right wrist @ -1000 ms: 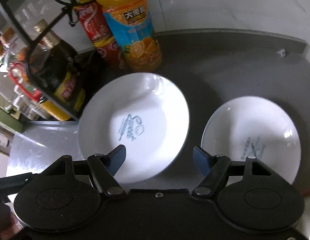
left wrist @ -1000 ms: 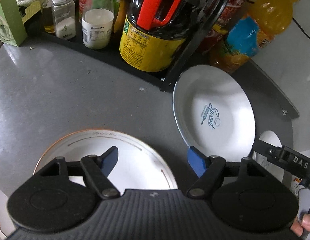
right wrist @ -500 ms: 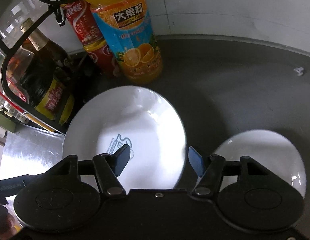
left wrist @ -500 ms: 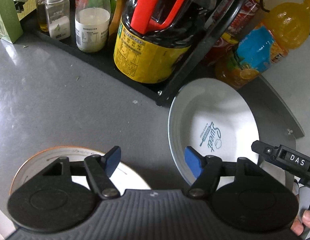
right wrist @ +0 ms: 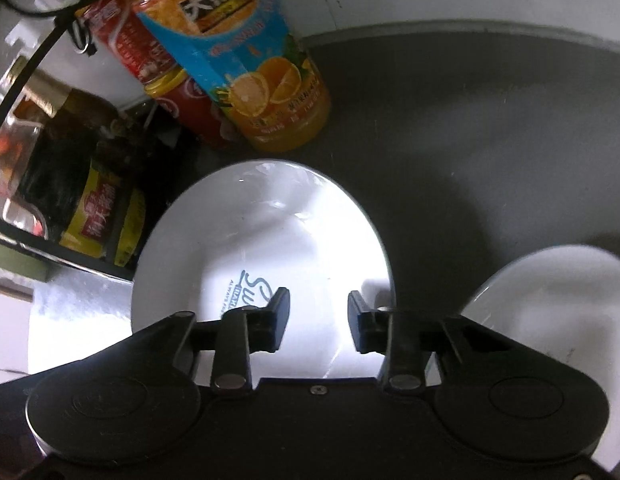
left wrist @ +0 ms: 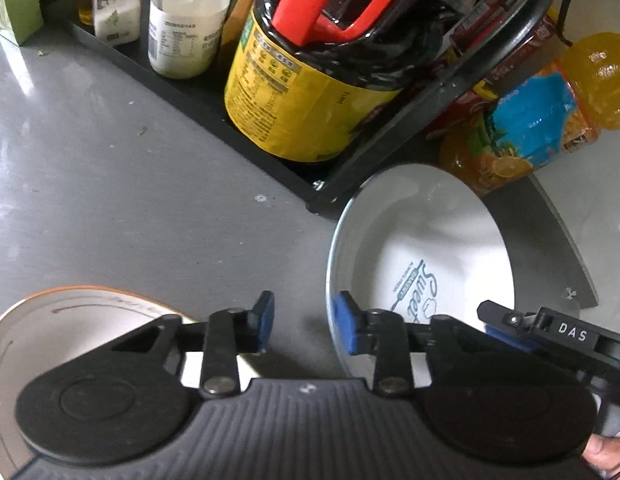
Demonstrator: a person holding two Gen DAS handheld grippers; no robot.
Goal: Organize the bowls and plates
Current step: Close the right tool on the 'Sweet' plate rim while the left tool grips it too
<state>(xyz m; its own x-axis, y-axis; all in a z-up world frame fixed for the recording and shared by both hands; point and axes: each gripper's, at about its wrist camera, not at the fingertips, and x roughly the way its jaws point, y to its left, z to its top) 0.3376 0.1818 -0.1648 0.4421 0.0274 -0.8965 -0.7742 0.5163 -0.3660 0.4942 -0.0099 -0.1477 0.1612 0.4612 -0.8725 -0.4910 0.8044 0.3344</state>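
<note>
Both the left gripper [left wrist: 304, 328] and right gripper [right wrist: 318, 318] hover with jaws spread and holding nothing, nearest a printed white bowl [right wrist: 270, 240] on the grey table [left wrist: 110, 184], an orange juice bottle [right wrist: 262, 80] behind it.

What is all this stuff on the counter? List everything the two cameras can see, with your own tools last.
Sweet-print bowl: one, white, counter centre, under right tongs.
Plain bowl: one, white, to its right.
Gold-rimmed plate: one, white, under left tongs.
Orange juice bottle: one, orange with blue label, behind bowl.
Red can: one, beside juice.
Soy sauce jug: one, dark, yellow label, red handle, in black rack.
Seasoning jars: at least two, pale, rack left.
Counter: grey.
Left tongs: open.
Right tongs: open.
</note>
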